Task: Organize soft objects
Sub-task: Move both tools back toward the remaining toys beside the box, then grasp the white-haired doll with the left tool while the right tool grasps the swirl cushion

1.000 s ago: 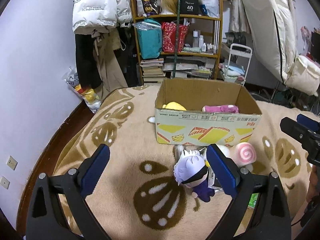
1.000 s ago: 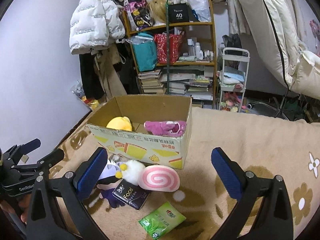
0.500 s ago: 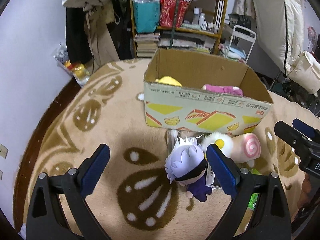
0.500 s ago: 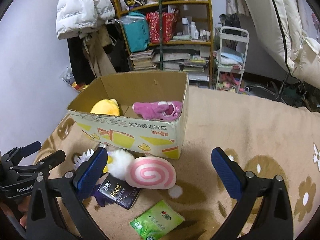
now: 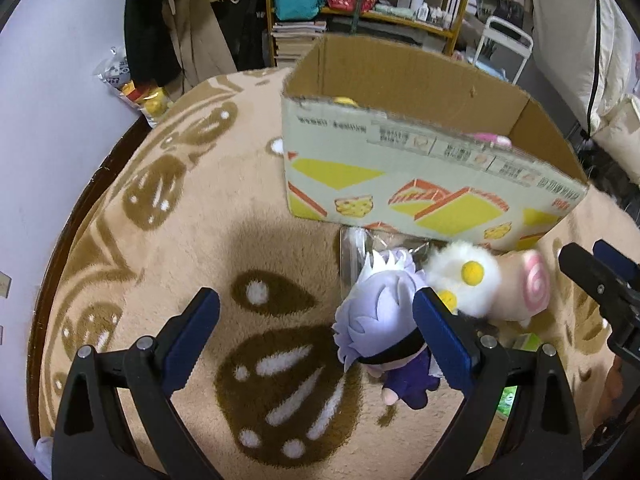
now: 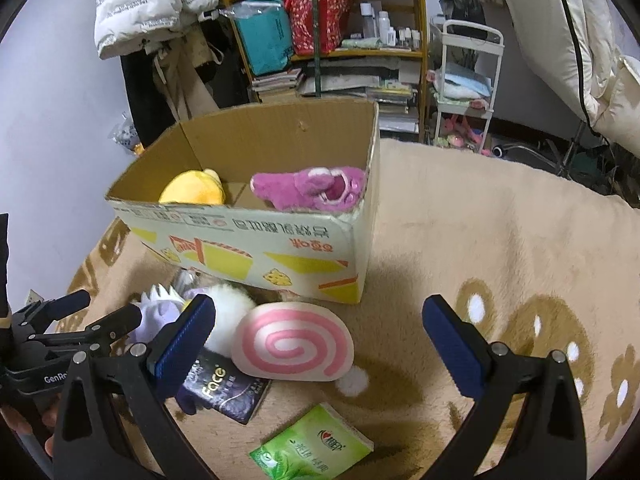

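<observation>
Lying on a fuzzy tan blanket (image 6: 480, 220). Hiding most of a yellow plush (image 6: 194, 190) and pink plush (image 6: 312, 188) behind cardboard box (image 6: 280, 248) walls. Crowding the near wall: swirl roll cushion (image 6: 294, 346), half-covered white-haired doll (image 5: 380, 316), fluffy white ball (image 5: 464, 280). Spreading wide, gripping nothing: left gripper (image 5: 316, 340), right gripper (image 6: 320, 344) fingers.

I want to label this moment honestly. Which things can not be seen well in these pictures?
- Yellow toy, left view: box wall hides most.
- Doll, right view: left gripper covers it.
- Dark packet, right view: right gripper finger and swirl cushion cover part.
</observation>
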### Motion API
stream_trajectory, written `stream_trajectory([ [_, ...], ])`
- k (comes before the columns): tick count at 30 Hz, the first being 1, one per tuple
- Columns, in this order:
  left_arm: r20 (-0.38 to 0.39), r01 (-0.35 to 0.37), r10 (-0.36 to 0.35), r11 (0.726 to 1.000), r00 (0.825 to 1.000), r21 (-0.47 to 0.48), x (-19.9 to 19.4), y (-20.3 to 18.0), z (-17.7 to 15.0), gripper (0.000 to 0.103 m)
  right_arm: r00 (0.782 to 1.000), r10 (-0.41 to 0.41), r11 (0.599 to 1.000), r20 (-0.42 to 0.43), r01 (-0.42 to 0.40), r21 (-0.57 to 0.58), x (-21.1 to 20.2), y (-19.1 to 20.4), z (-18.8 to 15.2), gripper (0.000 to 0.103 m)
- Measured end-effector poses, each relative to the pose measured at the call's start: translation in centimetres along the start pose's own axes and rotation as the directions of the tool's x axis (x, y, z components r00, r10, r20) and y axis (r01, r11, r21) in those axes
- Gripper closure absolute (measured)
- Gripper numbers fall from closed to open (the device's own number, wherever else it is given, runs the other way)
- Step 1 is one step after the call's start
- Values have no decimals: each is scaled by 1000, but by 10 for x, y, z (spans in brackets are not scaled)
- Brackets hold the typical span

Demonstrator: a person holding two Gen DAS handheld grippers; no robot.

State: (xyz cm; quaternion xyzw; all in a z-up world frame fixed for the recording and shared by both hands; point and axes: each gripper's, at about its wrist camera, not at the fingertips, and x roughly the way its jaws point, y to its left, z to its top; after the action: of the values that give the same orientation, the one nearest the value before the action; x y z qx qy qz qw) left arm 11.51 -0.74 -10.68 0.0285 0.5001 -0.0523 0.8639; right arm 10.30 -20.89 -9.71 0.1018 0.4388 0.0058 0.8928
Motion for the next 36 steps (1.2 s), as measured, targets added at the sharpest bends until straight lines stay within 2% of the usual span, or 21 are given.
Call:
stream_trajectory([
  [4,-49,20,-19,1000,999,14,12,-6,-2,7,999,-27,1000,-29,27,-5,10,-2,-1,0],
  [17,-89,45,-39,996,995,72,24,-25,-5,7,989,31,999,-148,-25,42,41,-7,-11,2],
  [21,-90,52,-45,996,995,76,28,-26,-5,7,984,46,998,-169,-40,40,45,-6,-13,11],
  [23,-93,63,-56,995,994,78,31,-26,-6,11,982,57,998,-180,-50,42,47,-5,-13,13],
  [25,-100,101,-94,993,991,68,34,-25,-5,24,980,63,998,-188,-56,39,48,-4,-14,21],
  [26,-103,120,-113,991,988,60,34,-25,-5,26,979,68,997,-193,-61,38,49,-4,-14,23],
  [28,-103,149,-143,987,984,53,33,-26,-5,40,977,80,997,-199,-74,36,49,-2,-14,35],
  [30,-105,188,-182,981,978,53,33,-28,-5,50,974,90,996,-206,-85,29,48,1,-14,40],
  [36,-82,155,-148,984,986,87,27,-36,-6,53,975,73,997,-208,-74,7,46,7,-16,46],
])
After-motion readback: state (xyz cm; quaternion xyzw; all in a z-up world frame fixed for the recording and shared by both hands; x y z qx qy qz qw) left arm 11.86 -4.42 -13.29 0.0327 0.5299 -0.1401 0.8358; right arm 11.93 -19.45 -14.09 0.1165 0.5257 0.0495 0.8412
